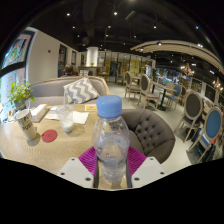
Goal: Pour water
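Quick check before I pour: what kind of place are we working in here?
Likely a cafe or restaurant lounge: rows of dining chairs and tables beyond, a cushioned sofa, recessed ceiling lights. The gripper holds a water bottle over a light tabletop, beside a grey tufted armchair.

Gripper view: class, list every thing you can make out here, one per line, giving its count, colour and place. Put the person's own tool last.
Water bottle: one, clear with a blue cap, upright between the fingers.
Table: one, light wood, under and left of the bottle.
Cup: one, pale with dark print, on the table to the left.
Red disc: one, flat on the table beside the cup.
Glass: one, clear, mid-table beyond the bottle.
Plant: one, green, far left.
Cushion: one, zigzag black and white, on the bench.
Armchair: one, grey, tufted, right of the bottle.
Gripper: one, white fingers with pink pads, pressed on the bottle.
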A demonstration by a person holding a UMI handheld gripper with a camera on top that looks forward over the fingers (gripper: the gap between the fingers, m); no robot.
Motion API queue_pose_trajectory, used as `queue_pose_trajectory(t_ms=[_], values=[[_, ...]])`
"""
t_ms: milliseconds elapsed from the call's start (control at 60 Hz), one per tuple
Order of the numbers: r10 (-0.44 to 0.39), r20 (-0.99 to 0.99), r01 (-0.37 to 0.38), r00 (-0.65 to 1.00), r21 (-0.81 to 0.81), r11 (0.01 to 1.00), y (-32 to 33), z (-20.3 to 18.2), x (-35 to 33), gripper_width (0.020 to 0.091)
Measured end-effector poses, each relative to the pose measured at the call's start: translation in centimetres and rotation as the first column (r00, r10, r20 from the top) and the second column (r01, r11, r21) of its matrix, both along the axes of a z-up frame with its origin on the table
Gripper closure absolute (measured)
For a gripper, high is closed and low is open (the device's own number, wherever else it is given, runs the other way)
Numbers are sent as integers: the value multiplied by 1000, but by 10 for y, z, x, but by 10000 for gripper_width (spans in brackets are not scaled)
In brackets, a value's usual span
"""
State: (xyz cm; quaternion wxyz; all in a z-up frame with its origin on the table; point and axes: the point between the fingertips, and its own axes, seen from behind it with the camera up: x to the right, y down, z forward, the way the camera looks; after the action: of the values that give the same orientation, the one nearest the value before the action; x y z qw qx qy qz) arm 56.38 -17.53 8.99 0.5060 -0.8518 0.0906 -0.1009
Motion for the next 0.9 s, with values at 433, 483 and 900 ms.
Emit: queue_pose_trajectory(t_ms=[433,483,900], values=[[86,607,-72,790,-47,996,85,145,-106,733],[107,686,-78,720,-73,994,99,154,-124,734],[372,928,-7,9,-371,928,176,124,-232,736]])
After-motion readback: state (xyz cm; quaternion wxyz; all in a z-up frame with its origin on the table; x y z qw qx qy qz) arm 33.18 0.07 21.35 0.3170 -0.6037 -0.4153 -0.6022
